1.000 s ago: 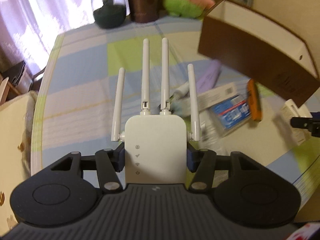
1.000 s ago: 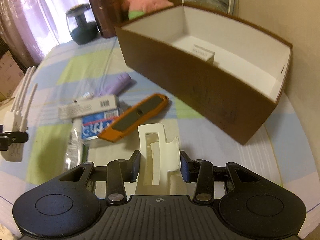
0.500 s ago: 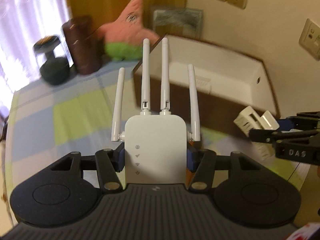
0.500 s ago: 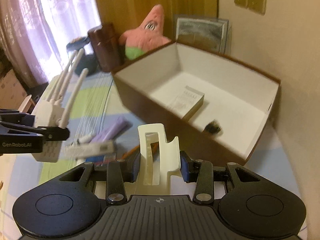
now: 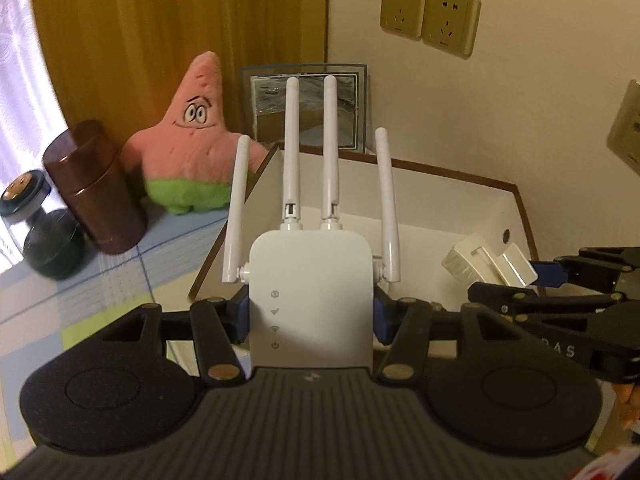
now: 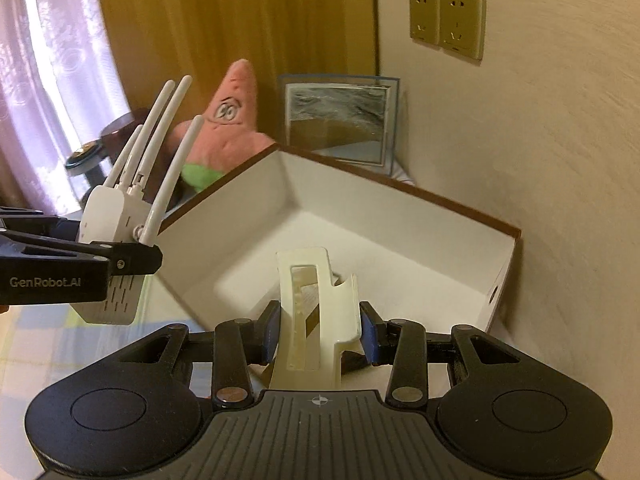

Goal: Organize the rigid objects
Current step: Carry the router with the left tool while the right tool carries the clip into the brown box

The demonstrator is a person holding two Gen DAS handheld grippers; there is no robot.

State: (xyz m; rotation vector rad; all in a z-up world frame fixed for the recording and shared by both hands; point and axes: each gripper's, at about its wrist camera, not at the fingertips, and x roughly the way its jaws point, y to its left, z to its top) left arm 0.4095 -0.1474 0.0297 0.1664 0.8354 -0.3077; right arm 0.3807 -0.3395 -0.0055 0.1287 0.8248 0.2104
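My left gripper (image 5: 310, 312) is shut on a white wifi extender (image 5: 312, 292) with several upright antennas, held above the near edge of the brown box (image 5: 516, 200) with a white inside. My right gripper (image 6: 318, 330) is shut on a cream plastic bracket (image 6: 316, 312) and hangs over the box (image 6: 400, 232). In the left wrist view the bracket (image 5: 488, 266) and right gripper (image 5: 536, 280) show at the right, over the box. In the right wrist view the extender (image 6: 112, 236) and left gripper (image 6: 120, 258) show at the left, by the box's left wall.
Behind the box stand a pink star-shaped plush (image 5: 192, 152), a brown canister (image 5: 94, 196), a dark glass jar (image 5: 40, 232) and a framed picture (image 5: 306, 108). A wall with sockets (image 5: 428, 20) rises close on the right. The checked tablecloth (image 5: 100, 292) lies at the left.
Both grippers rose and swung from over the table's loose items toward the box, each keeping its object. The box now lies below and ahead of them, and the wall has come closer.
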